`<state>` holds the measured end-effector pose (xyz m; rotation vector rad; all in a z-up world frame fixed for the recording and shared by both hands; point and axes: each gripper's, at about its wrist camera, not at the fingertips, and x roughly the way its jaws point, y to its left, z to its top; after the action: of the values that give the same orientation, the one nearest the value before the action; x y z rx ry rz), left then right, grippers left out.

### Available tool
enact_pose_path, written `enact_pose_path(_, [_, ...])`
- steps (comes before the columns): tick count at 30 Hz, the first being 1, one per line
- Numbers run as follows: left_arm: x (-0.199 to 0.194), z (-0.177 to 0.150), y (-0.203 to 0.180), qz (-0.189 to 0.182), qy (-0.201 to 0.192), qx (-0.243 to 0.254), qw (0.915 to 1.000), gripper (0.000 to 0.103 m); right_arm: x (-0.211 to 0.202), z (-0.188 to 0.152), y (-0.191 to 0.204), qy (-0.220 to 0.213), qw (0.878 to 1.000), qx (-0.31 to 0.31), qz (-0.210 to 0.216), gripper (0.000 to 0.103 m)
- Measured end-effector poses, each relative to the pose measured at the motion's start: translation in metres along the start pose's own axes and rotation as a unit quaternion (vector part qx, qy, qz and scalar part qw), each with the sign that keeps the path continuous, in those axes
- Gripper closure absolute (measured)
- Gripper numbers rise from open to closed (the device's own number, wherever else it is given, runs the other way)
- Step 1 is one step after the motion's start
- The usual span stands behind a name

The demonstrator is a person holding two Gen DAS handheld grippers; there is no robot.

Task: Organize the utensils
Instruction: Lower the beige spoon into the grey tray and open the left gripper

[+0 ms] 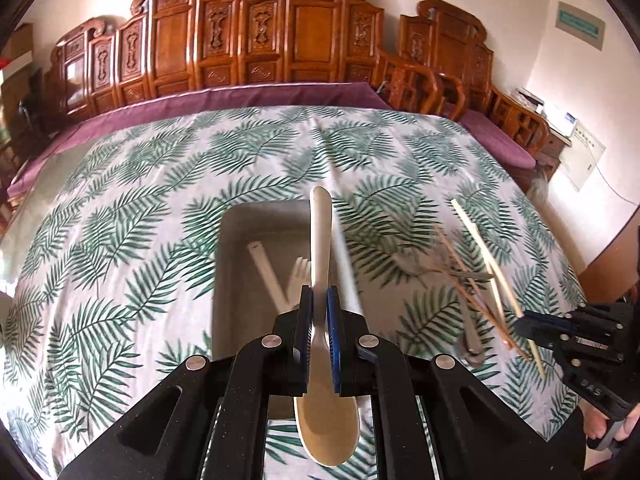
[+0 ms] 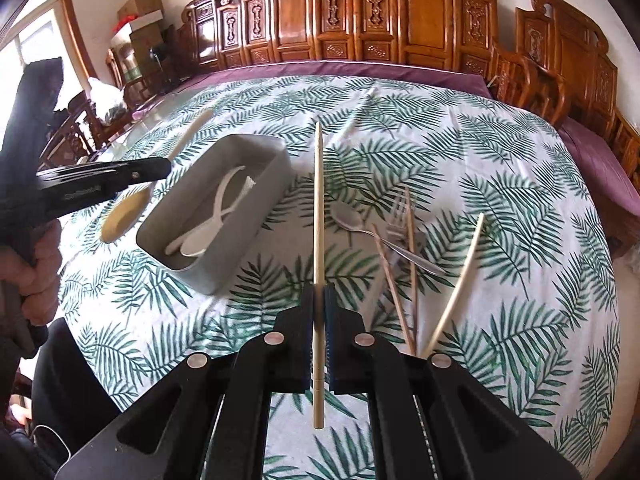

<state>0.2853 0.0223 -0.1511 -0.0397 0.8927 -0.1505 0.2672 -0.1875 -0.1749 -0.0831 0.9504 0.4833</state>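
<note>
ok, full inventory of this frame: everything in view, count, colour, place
wooden spoon: 1, tan, clamped in the left gripper, bowl toward camera
chopstick: 1, pale wood, clamped in the right gripper
tray: 1, grey, on cloth, left of centre
plastic cutlery: white, a fork and spoons, count unclear, inside tray
metal spoon: 1, silver, on cloth right of tray
metal fork: 1, silver, beside metal spoon
loose chopsticks: 3, two brown, one pale, by the fork
tablecloth: 1, white with green leaves
carved bench: reddish wood, behind the table
person's hand: 1, holding left gripper handle
</note>
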Motion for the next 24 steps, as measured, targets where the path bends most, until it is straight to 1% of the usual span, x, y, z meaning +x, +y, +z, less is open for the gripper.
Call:
enact_pose_path(5, [0.014, -0.005, 0.021, 0.003, 0.017, -0.017, 0.9997, 0.097, 0.005, 0.005, 0.014, 0.005, 1.000, -0.010, 0.004, 0.097])
enact_pose_path(12, [0.028, -0.008, 0.036, 0.005, 0.028, -0.029, 0.9991, 0.096, 0.013, 0.010, 0.028, 0.015, 1.000, -0.017, 0.008, 0.097])
enact_pose_path(18, [0.033, -0.005, 0.043, 0.003, 0.033, -0.035, 0.9988, 0.096, 0.020, 0.017, 0.039, 0.019, 0.999, -0.023, 0.013, 0.097])
enact_pose_path(24, [0.026, -0.002, 0.050, 0.000, 0.023, -0.036, 0.9991, 0.096, 0.028, 0.028, 0.054, 0.018, 0.999, -0.032, 0.019, 0.097])
